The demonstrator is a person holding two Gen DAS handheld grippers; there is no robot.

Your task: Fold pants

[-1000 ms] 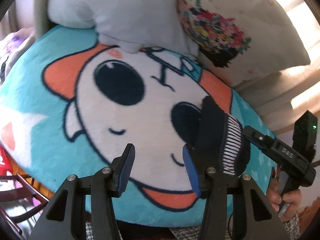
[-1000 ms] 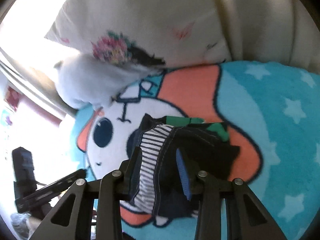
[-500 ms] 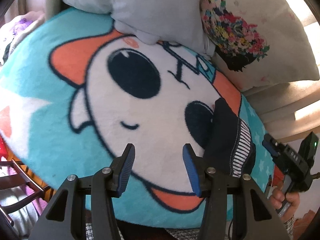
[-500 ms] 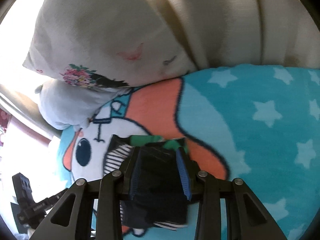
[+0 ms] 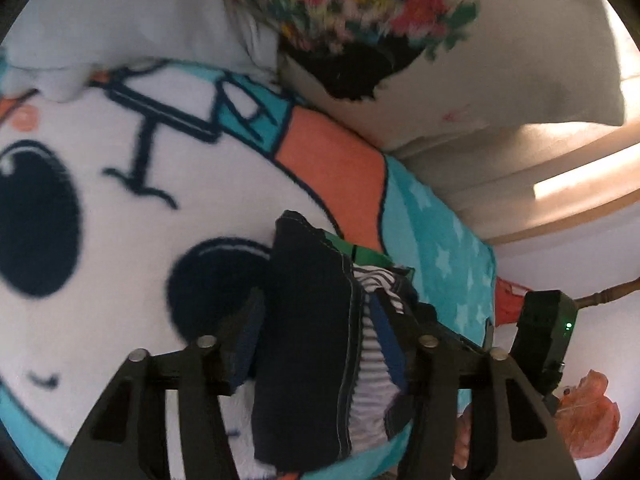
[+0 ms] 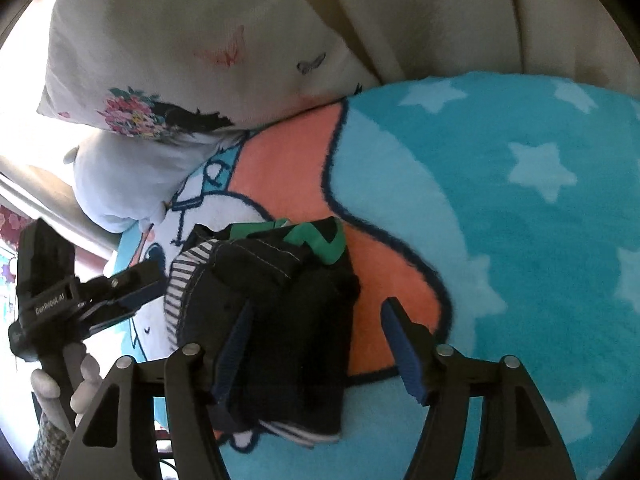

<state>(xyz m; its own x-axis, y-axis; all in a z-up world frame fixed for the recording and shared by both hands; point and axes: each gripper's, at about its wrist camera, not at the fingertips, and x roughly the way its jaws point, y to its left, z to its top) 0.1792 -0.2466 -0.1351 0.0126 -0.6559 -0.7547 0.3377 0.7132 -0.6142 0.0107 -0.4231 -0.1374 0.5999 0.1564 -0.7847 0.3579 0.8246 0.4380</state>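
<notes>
1. Two hand-held grippers are over one small folded bundle of pants [image 6: 280, 320], which lies on a cartoon-face blanket [image 6: 520, 240], dark navy with a striped lining and a green band showing.
2. The left hand-held gripper [image 5: 320, 344] points steeply down at the pants; its jaws are opening, and the folded fabric sits between the two blue pads. Whether the pads press the cloth I cannot tell; the picture is blurred.
3. From the right wrist view, the left hand-held gripper appears at the left edge, fingers [image 6: 86, 372] wrapped around its handle, tips reaching towards the striped edge of the pants.
4. The right hand-held gripper [image 6: 316, 352] also tilts down; its jaws are opening and stand wide. The left pad [image 6: 236, 344] lies against the dark cloth, the right pad [image 6: 400, 344] stands clear over the orange patch, so nothing is pinched.
5. In the left wrist view the right hand-held gripper's black body with a green light [image 5: 544, 328] shows just beyond the pants.
6. Count: two pillows at the blanket's far edge, one floral [image 6: 160, 60], one plain pale [image 6: 128, 176], touching each other.
7. One orange-red thing [image 5: 588, 412] at the left view's lower right, too unclear to name.
</notes>
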